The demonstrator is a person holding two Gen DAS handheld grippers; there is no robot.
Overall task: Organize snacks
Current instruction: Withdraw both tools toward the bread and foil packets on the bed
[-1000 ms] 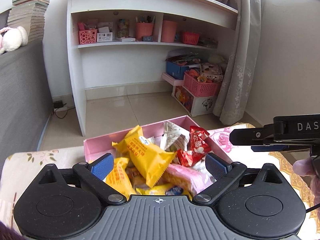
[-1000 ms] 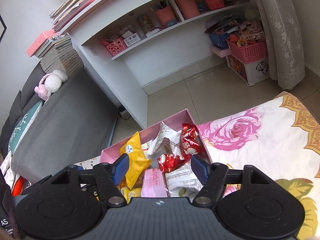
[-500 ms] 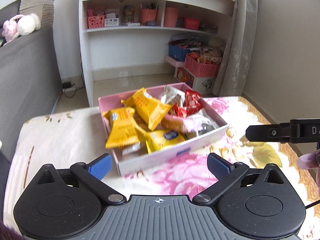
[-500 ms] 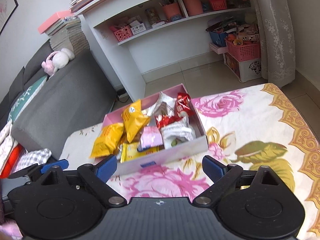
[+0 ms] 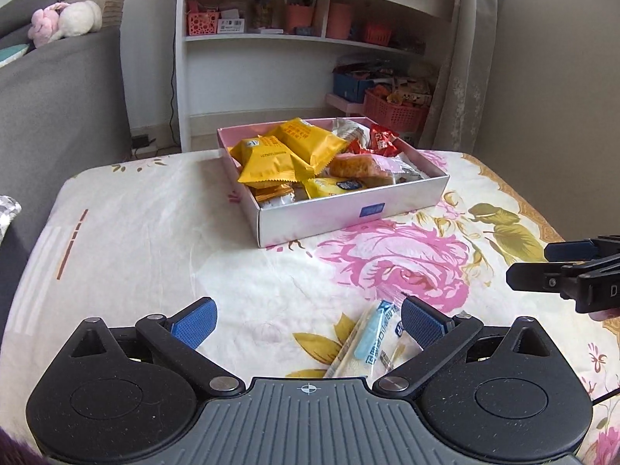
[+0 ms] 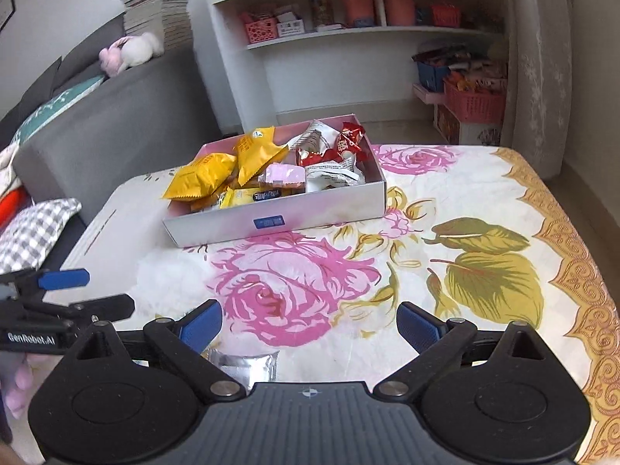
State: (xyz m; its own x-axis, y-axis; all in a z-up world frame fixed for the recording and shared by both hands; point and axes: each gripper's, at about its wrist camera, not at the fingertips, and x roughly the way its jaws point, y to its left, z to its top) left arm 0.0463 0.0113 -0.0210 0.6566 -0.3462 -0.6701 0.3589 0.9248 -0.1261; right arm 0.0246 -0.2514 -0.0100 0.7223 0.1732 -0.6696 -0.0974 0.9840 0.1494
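A pink and white box [image 5: 348, 215] [image 6: 321, 209] stands on the flowered tablecloth, filled with yellow packets [image 5: 275, 159] [image 6: 201, 174], red wrappers [image 5: 381, 141] [image 6: 345, 143] and a pink packet [image 6: 285, 174]. My left gripper [image 5: 306, 321] is open and empty, well short of the box. A clear blue-printed packet [image 5: 372, 343] lies on the cloth between its fingers, near the right one. My right gripper [image 6: 310, 323] is open and empty. A silver packet [image 6: 248, 364] lies on the cloth by its left finger.
A grey sofa [image 5: 58, 108] with a plush toy [image 5: 66, 23] is at the left. A white shelf unit [image 6: 348, 38] stands behind the table, with pink baskets [image 6: 472, 104] on the floor and a curtain [image 5: 465, 58] at the right.
Both grippers have pulled back from above the box toward the near side of the table. The box now lies farther away, and loose packets on the cloth have come into view.
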